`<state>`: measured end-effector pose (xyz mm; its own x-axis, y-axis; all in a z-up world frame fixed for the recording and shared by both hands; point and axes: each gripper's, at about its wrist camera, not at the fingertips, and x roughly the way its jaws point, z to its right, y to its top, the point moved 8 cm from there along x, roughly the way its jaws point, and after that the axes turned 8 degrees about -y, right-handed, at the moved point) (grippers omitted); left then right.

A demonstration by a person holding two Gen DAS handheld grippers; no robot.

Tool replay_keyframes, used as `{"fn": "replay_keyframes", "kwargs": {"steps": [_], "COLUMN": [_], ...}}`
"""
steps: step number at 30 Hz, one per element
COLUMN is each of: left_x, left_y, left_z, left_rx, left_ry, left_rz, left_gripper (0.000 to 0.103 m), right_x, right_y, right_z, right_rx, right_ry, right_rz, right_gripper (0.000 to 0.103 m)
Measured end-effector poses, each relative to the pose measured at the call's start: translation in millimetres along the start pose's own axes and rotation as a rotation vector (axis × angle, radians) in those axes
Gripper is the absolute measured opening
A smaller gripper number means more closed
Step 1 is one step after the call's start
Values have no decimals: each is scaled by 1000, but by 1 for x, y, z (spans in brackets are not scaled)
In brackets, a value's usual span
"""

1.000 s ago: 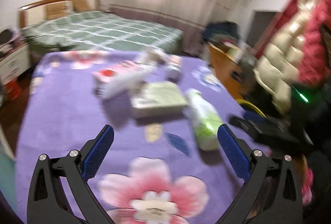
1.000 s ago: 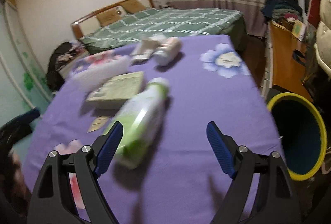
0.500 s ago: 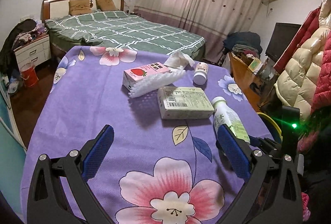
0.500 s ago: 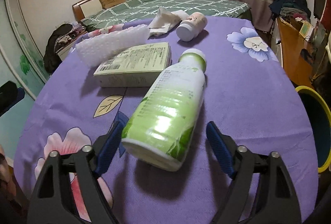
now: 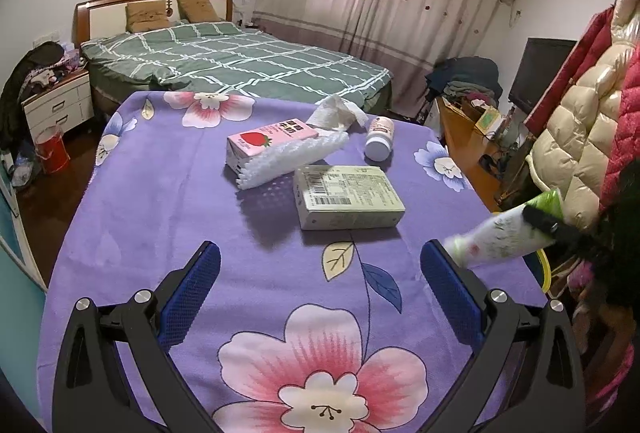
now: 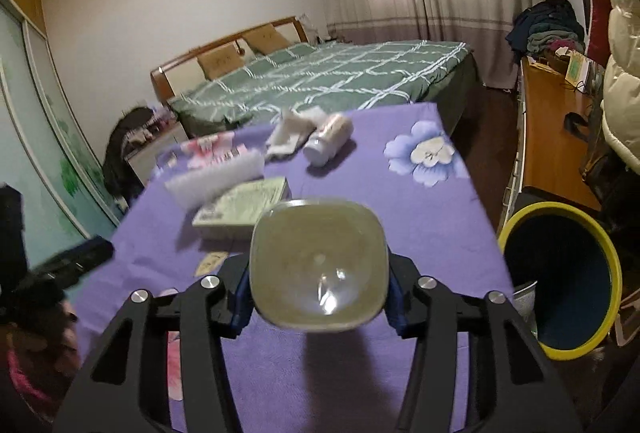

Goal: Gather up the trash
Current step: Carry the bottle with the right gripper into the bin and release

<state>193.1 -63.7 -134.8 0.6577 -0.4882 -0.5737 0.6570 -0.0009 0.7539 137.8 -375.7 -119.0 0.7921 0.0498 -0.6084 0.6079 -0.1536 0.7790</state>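
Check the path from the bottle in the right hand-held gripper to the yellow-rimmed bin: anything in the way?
Nothing visible. The right hand-held gripper is shut on the bottle above the purple tablecloth. The bin stands open beside the table's right edge, with only bare cloth between.

No legible text on any packaging.

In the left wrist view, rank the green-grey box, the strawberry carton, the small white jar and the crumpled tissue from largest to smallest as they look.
1. green-grey box, clearly the largest.
2. strawberry carton, partly hidden by white foam.
3. crumpled tissue.
4. small white jar.
The tissue and jar look close in size, and both lie farther from the camera, so that order is unsure.
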Motion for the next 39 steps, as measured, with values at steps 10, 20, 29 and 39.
{"fn": "replay_keyframes", "kwargs": {"steps": [10,20,29,39], "left_x": [12,30,49,76], "left_y": [-7,-10,-8,-11], "left_z": [19,27,39,48], "left_rx": [36,40,60,75], "left_ry": [-18,-25,-35,-59], "left_rz": [-36,-71,-94,-139], "left_gripper": [98,98,98,98], "right_x": [-5,-10,-19,10], "right_y": [1,14,29,19], "right_z": [25,74,152,237], "right_rx": [56,138,246,311], "right_ry": [12,-50,-189,-399], "right_rz": [-12,28,86,35], "right_gripper": [49,49,49,55]}}
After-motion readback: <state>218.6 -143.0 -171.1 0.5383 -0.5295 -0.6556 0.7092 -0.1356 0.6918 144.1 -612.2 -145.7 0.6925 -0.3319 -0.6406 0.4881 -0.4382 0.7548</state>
